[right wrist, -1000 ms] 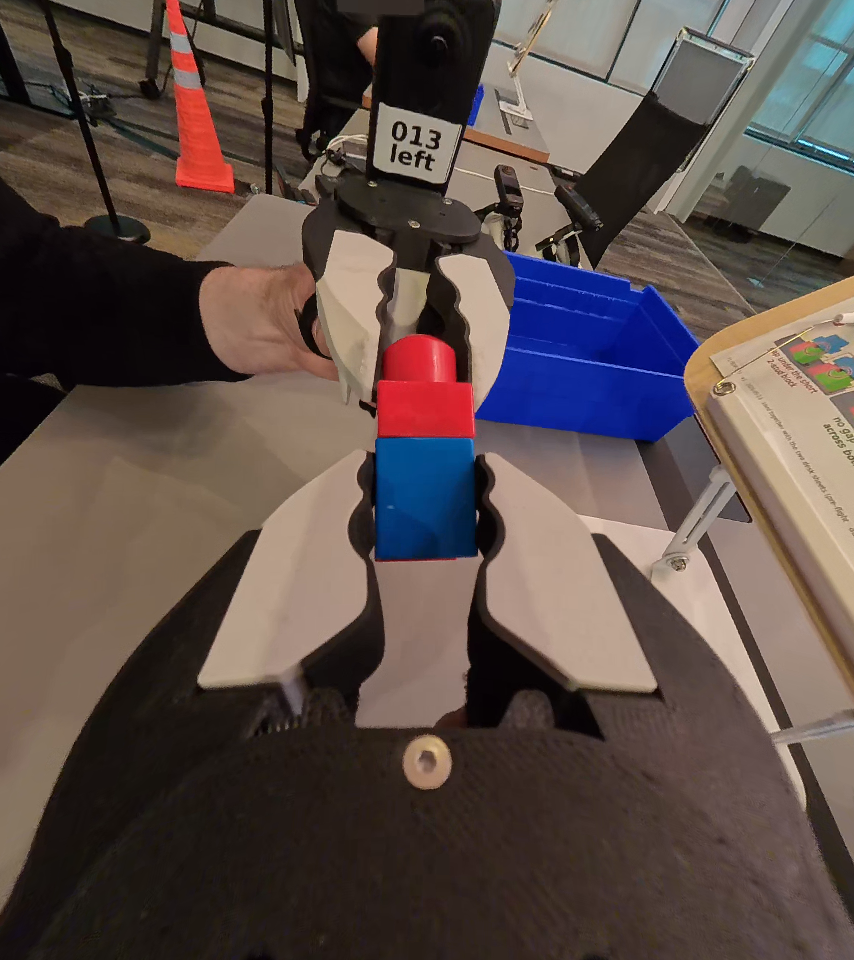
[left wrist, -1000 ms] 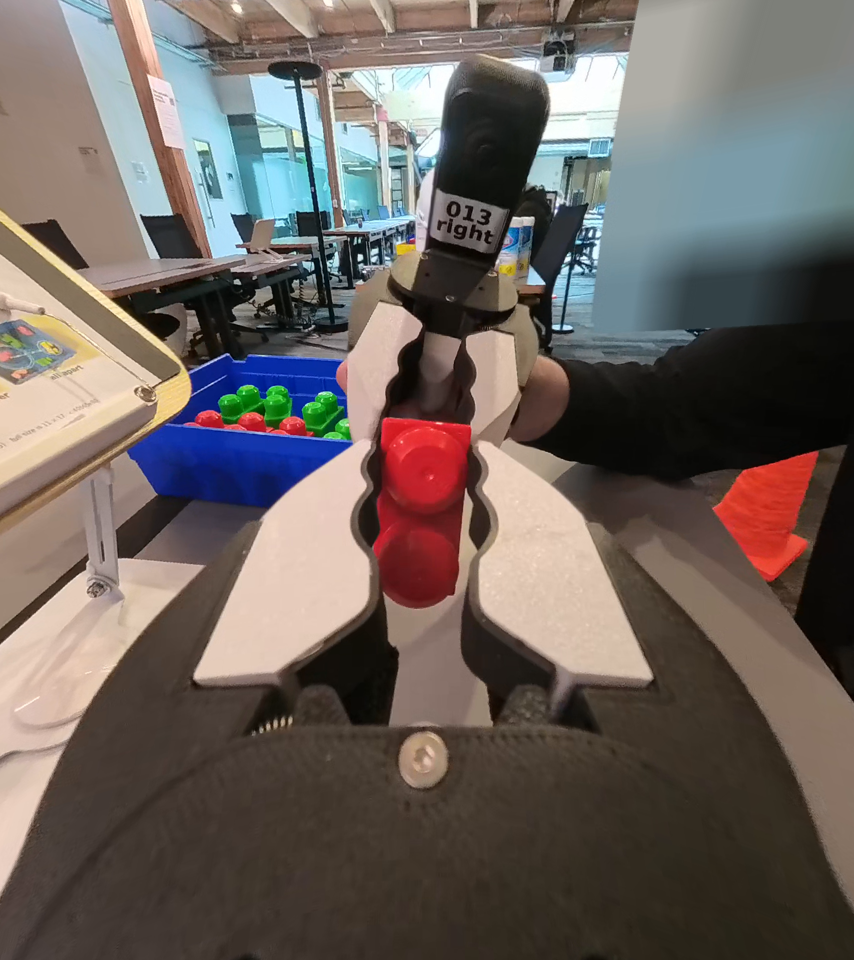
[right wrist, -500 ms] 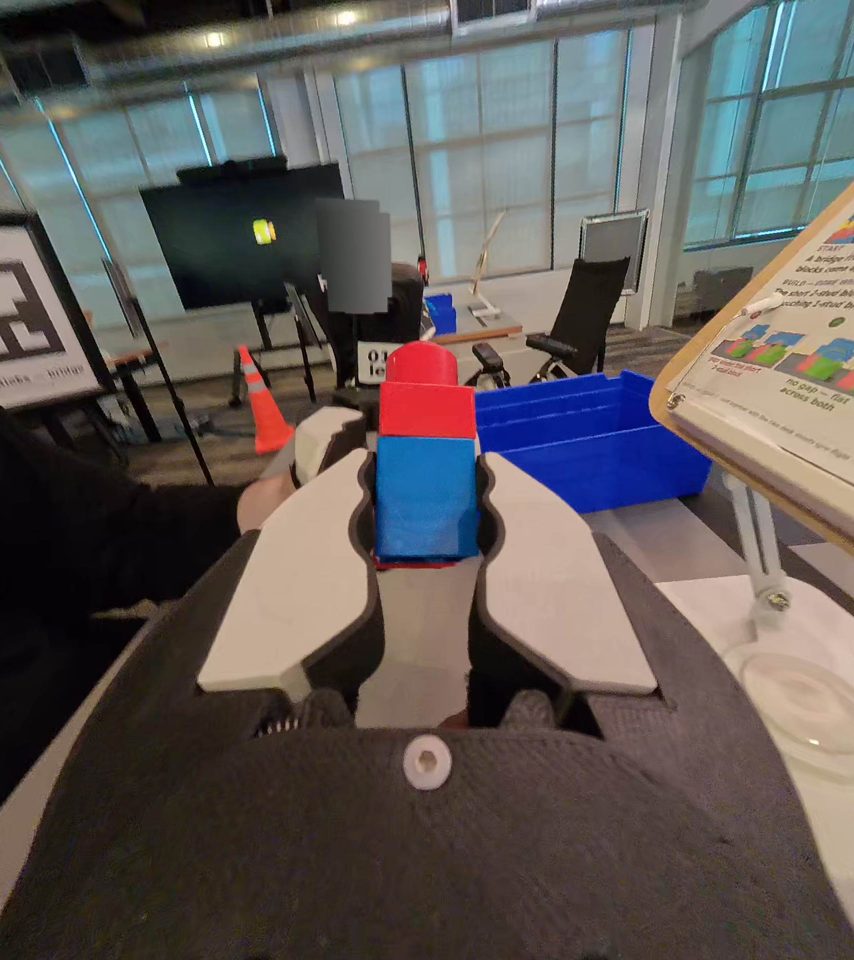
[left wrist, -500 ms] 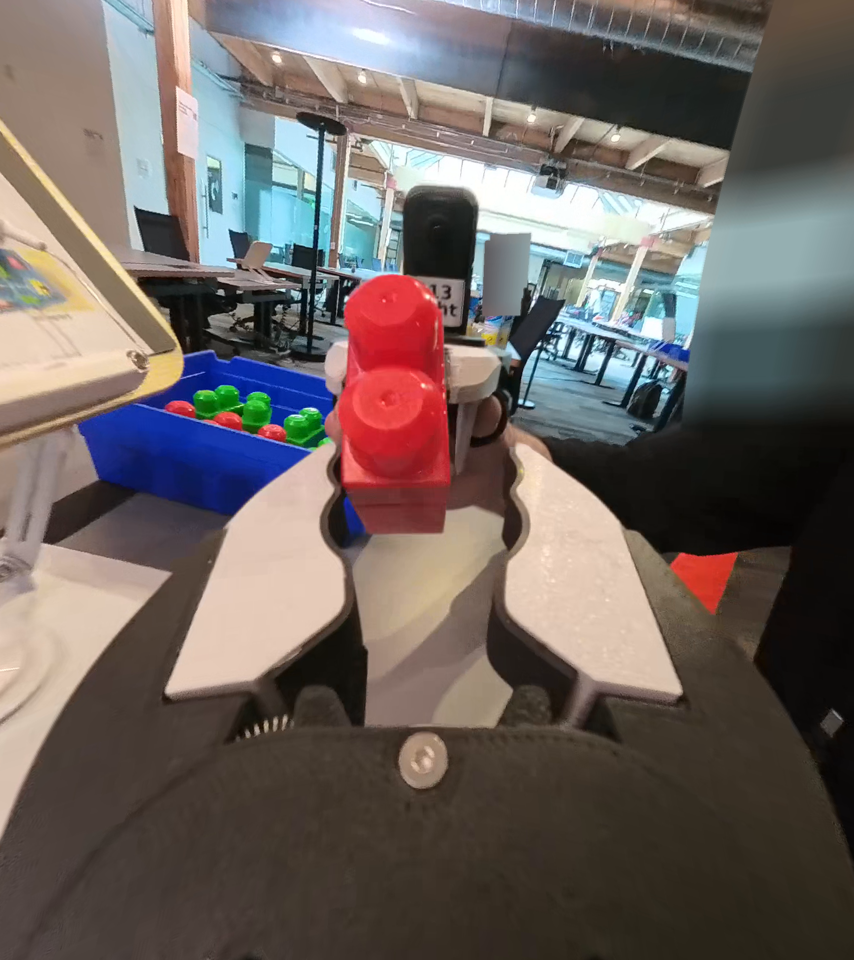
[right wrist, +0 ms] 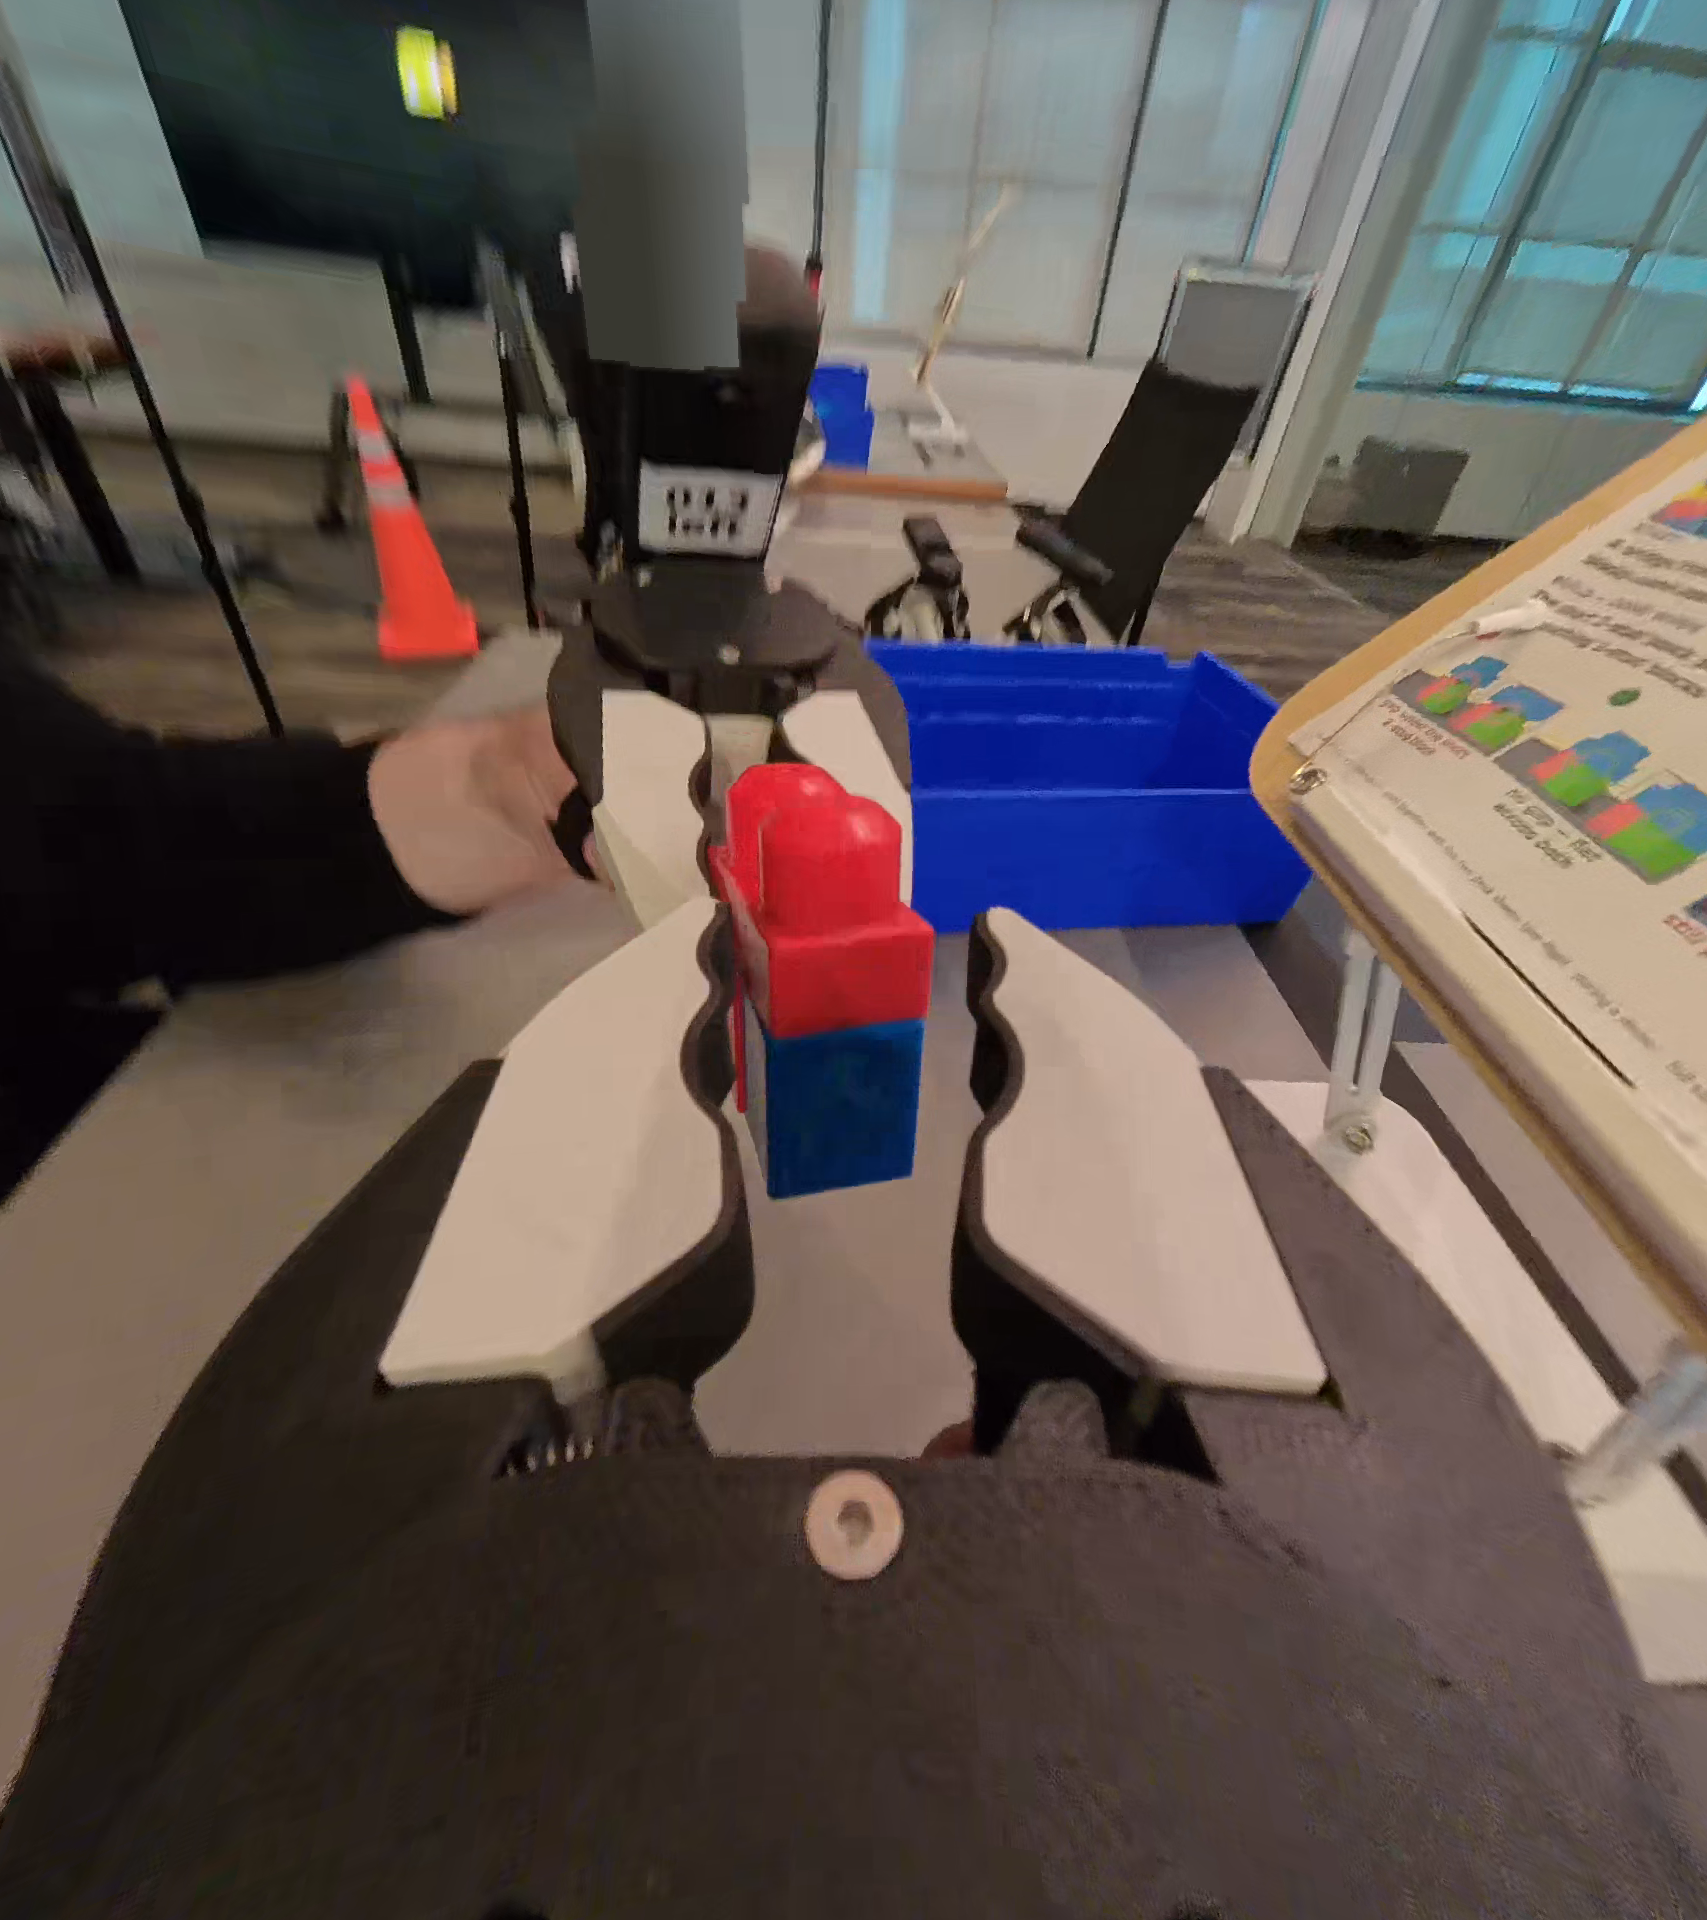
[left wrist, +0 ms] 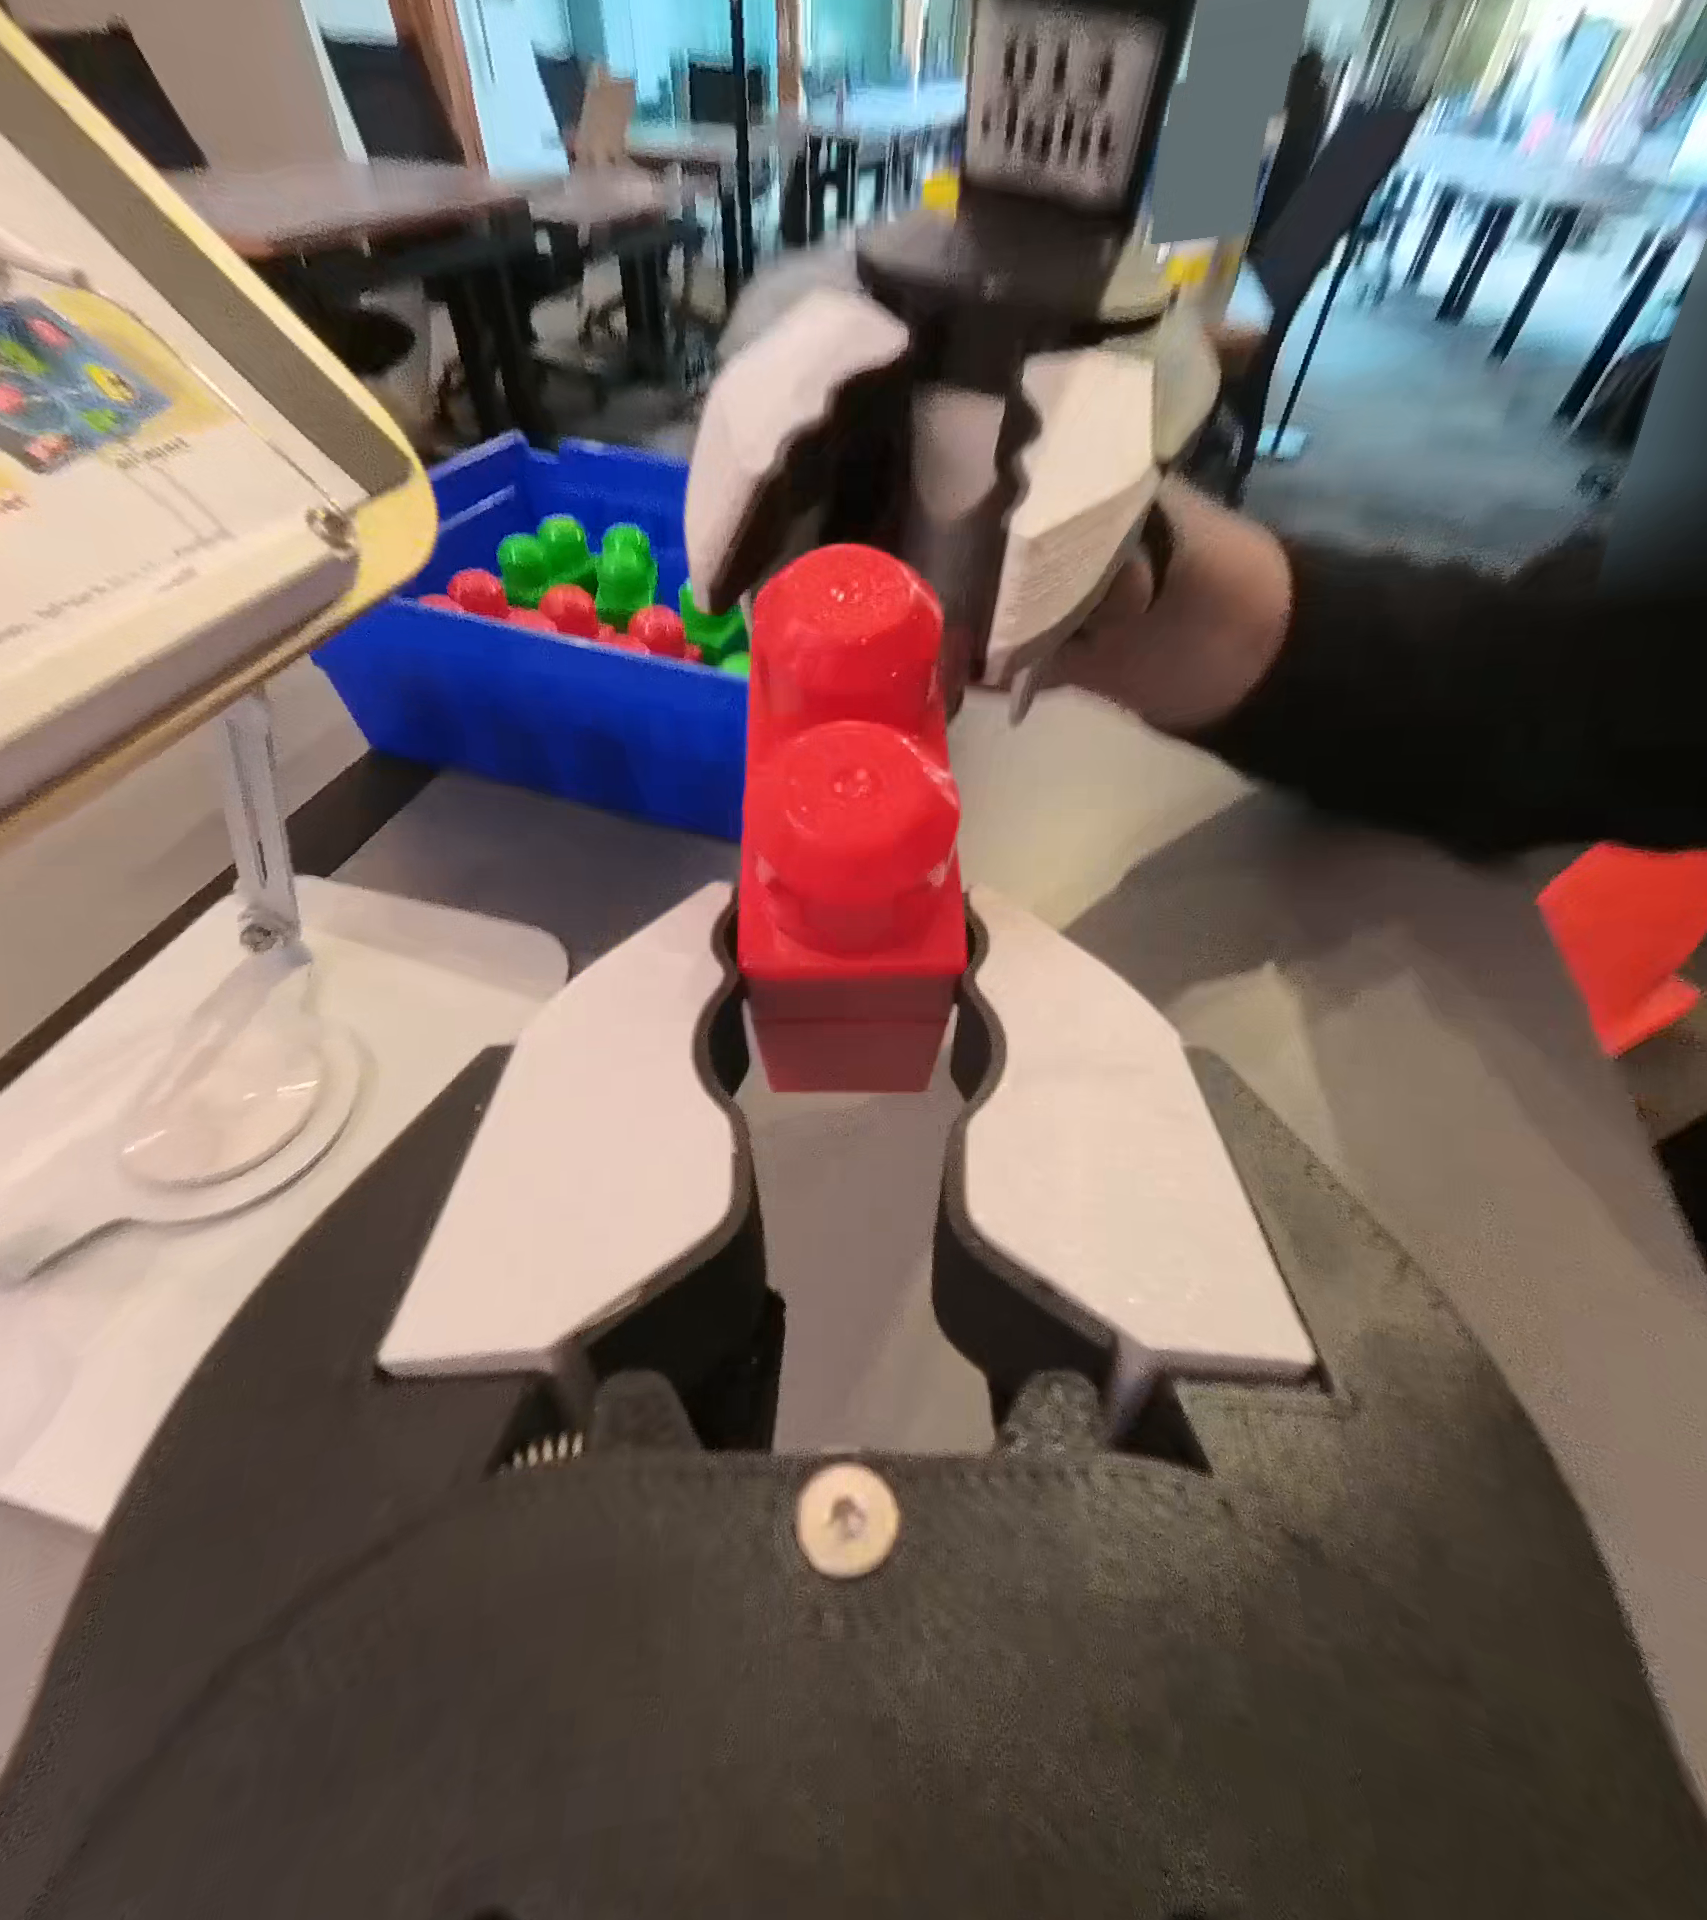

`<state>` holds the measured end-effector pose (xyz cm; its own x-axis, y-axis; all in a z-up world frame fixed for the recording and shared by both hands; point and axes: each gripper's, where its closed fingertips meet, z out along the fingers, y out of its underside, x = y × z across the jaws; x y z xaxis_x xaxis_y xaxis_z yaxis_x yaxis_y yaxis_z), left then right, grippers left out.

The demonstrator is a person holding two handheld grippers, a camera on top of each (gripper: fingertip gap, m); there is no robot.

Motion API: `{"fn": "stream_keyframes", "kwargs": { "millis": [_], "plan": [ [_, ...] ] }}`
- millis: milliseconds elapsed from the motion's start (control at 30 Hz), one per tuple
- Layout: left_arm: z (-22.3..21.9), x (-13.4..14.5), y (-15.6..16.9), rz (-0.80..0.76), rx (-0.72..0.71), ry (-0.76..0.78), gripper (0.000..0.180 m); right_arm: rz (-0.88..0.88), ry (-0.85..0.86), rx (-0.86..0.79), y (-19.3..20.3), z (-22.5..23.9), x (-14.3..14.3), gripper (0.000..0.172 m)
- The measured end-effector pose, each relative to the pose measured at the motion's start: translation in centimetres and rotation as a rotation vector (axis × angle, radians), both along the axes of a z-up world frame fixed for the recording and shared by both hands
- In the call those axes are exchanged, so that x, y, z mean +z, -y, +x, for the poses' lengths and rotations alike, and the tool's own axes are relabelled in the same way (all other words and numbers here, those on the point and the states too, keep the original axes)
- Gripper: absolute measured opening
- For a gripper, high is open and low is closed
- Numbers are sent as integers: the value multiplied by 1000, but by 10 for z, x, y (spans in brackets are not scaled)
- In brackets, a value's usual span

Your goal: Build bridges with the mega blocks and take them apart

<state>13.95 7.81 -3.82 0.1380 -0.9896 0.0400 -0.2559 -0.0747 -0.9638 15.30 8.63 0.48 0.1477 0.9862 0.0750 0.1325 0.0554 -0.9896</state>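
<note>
A red block [left wrist: 849, 790] with two studs sits on a blue block [right wrist: 838, 1112]. My left gripper [left wrist: 849, 914] is shut on the red block's near end, with both pads against its sides. In the right wrist view the stack stands tilted between the fingers of my right gripper [right wrist: 844, 920]. The right pad [right wrist: 994, 997] stands clear of it, so this gripper is open. The right gripper also shows in the left wrist view [left wrist: 864, 634], fingers spread around the block's far stud. The left gripper's fingers [right wrist: 641, 800] show behind the stack in the right wrist view.
A blue bin [left wrist: 537, 707] with several green and red blocks [left wrist: 579, 582] stands behind on the grey table [left wrist: 1348, 987]; it also shows in the right wrist view [right wrist: 1088, 831]. An instruction board [left wrist: 101, 468] on a clear stand [left wrist: 236, 1091] is beside it. An orange cone [right wrist: 413, 582] stands on the floor. The grippers' ends are close to 5 cm from one another.
The left jaws, open half a second ago, have come together on the red block. The right jaws have let go of the blue block, which now sits tilted. Both views have tipped down towards the table.
</note>
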Motion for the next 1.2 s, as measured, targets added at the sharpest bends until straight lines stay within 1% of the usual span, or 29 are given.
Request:
{"fn": "stream_keyframes", "kwargs": {
  "millis": [133,167,267,333,400,433,467,500,533,567,600,700,733,767,833,867,967,1033,1100,1167,1200],
  "plan": [
    [5,-10,10,36,-27,-112,36,72,276,20,10,-2,-27,43],
    [6,-14,13,34,-46,-137,36,80,308,45,14,-2,-32,39],
    [7,-21,18,42,-70,-182,36,63,350,90,21,-3,-41,38],
    [6,-17,18,45,-73,-161,36,55,328,100,22,-4,-39,37],
    [6,0,19,61,-80,-58,36,27,247,111,22,-5,-28,36],
    [5,8,19,66,-86,-2,38,-1,190,115,22,-6,-20,36],
    [3,14,20,57,-97,45,44,-31,135,111,20,-6,-14,36],
    [3,15,20,38,-111,68,48,-54,89,108,18,-6,-10,36],
    [4,14,21,21,-123,76,49,-72,53,112,17,-6,-8,36],
    [6,12,20,12,-120,71,45,-89,27,120,17,-7,-8,36],
    [5,8,17,12,-103,53,37,-112,14,131,18,-9,-9,36],
    [2,6,15,17,-89,31,36,-128,20,133,17,-11,-14,37],
    [2,4,15,32,-80,2,36,-121,50,127,16,-11,-16,40],
    [2,1,15,45,-76,-30,36,-88,95,102,14,-9,-19,50],
    [5,-4,17,61,-69,-71,36,7,174,74,15,-6,-21,52],
    [6,-6,18,64,-72,-86,36,24,209,74,17,-5,-22,52],
    [9,-10,19,88,-68,-126,36,81,345,60,20,-1,-33,50],
    [10,-17,20,126,-61,-192,36,104,433,75,25,0,-44,46],
    [15,-23,26,157,-76,-244,36,126,486,90,30,-2,-51,38],
    [16,-32,24,203,-55,-311,36,144,563,84,30,-1,-63,36],
    [15,-33,22,211,-43,-320,36,162,576,71,28,-1,-64,36]
  ]
}}
